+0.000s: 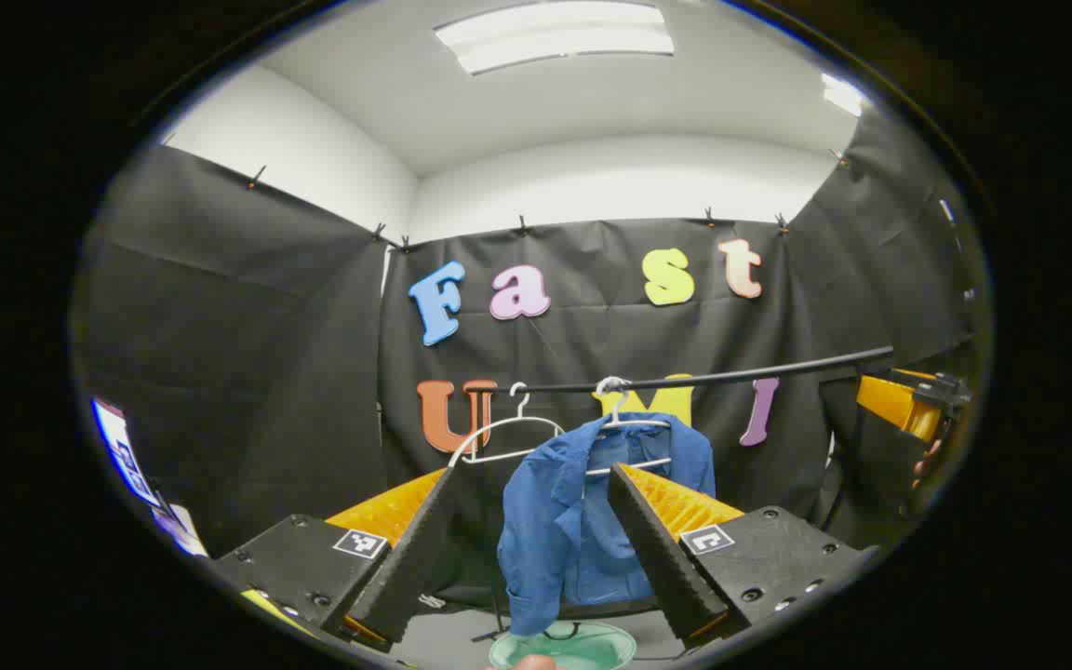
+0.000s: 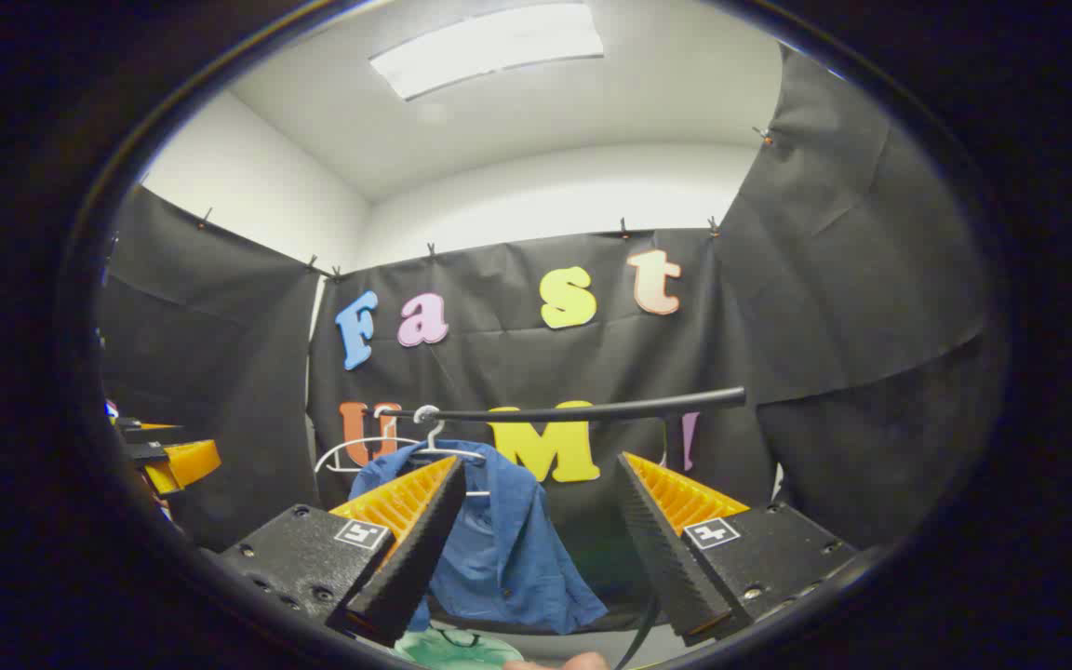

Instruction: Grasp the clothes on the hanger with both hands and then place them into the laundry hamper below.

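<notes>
Both my grippers — left point(image 1: 531, 521) and right point(image 2: 536, 521) — gape empty short of the shirt point(image 1: 582, 521) hanging under the rail point(image 1: 703, 377), hamper point(image 1: 562, 646) beneath it — soft, limp cloth, so I'd pinch each shoulder.

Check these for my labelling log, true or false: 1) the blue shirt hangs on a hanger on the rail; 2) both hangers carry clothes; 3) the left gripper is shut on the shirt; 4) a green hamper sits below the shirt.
1) True: the blue shirt hangs on a hanger on the rail.
2) False: the second hanger is bare.
3) False: the left gripper is open, short of the shirt.
4) True: the green hamper sits below.
</notes>
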Motion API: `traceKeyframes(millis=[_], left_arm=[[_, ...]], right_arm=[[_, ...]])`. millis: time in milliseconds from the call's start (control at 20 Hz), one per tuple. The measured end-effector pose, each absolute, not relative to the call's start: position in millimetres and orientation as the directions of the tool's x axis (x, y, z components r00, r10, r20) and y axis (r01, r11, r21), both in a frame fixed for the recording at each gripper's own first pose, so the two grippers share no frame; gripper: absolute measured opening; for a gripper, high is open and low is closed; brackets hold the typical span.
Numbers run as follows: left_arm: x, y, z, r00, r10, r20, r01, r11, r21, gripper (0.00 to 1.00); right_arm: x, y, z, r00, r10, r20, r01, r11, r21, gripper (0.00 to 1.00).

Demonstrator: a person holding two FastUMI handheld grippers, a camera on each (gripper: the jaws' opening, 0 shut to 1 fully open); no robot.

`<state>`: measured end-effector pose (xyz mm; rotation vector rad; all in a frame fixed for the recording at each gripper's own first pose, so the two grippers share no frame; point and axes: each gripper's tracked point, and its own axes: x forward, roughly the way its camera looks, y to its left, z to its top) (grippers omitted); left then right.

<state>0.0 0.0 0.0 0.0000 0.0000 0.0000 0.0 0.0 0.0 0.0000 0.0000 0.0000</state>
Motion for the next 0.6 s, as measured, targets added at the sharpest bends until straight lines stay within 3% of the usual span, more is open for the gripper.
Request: traceKeyframes(millis=[250,600], left_arm=[[0.5,0.3,-9.7,0.997,0.068,-0.042,-0.069,0.998,-0.004,1.00],[13.1,10.6,11.1,0.996,0.082,0.021,-0.083,0.995,0.047,1.00]], right_arm=[[21.0,0.8,-4.9,0.996,0.090,-0.018,-0.090,0.996,0.011,1.00],[39.0,6.8,-4.2,0.996,0.085,-0.003,-0.085,0.996,0.004,1.00]])
